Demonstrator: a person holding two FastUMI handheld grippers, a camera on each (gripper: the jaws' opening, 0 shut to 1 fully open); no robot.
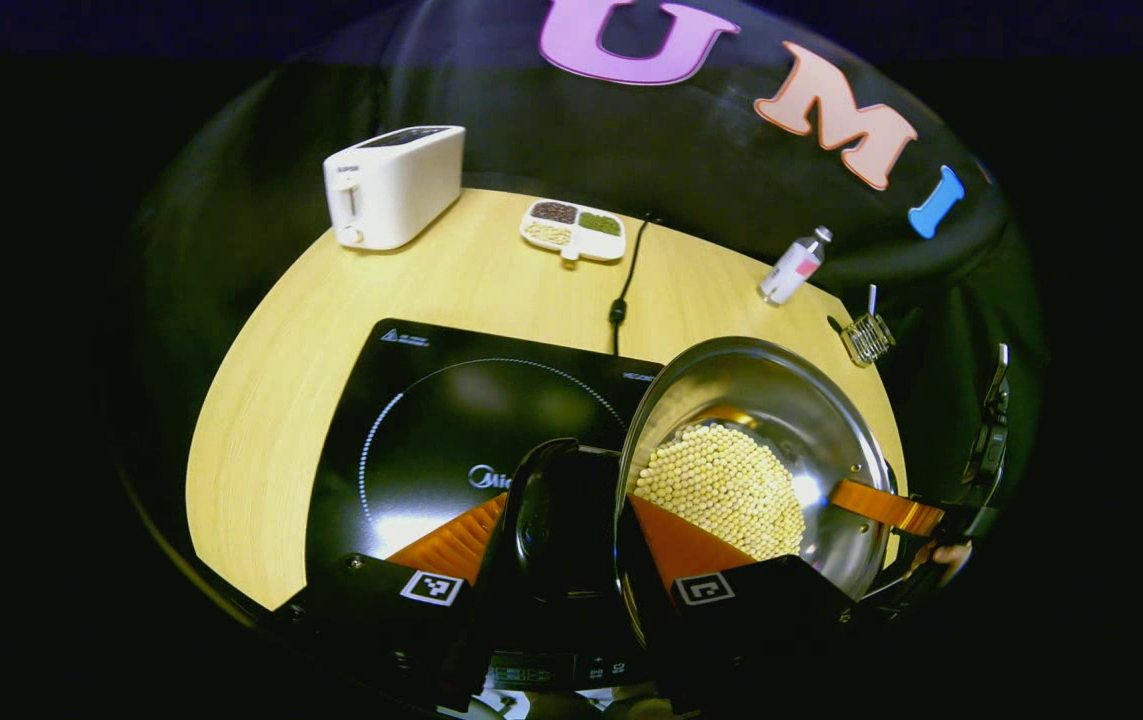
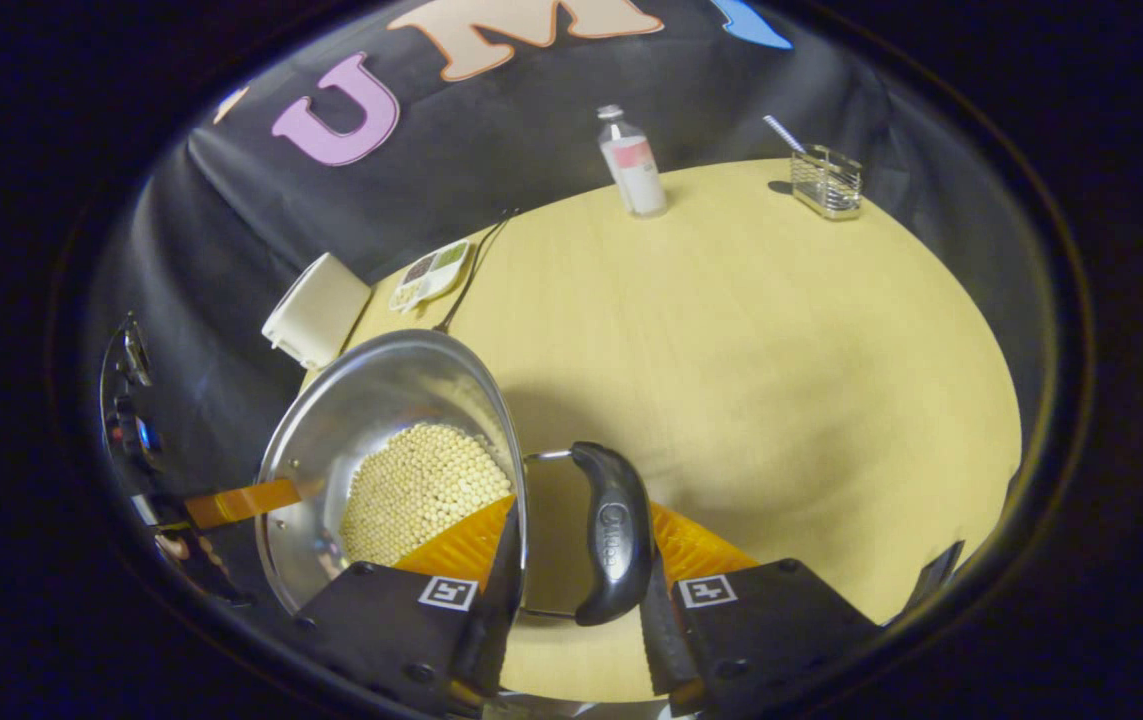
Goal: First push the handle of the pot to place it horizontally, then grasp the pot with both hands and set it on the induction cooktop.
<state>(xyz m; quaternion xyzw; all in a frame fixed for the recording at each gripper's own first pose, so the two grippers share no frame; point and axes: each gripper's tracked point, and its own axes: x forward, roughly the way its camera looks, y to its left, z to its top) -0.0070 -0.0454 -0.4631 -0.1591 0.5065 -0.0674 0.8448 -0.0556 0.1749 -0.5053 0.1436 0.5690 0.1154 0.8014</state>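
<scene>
Pot carried by both handles beside the cooktop

The left claw [image 1: 571, 560] and the right claw [image 2: 571, 570] each gripped a black handle, so the pot [image 1: 781, 420] with its beans [image 1: 721, 490] stayed level; it hung just beside the induction cooktop [image 1: 431, 420], above the tabletop [image 1: 491, 280], probably not yet set down.

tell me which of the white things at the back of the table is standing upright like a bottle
The bottle with the pink label, by the wire rack. The white toaster is a wide box, and the divided dish lies flat.
</scene>
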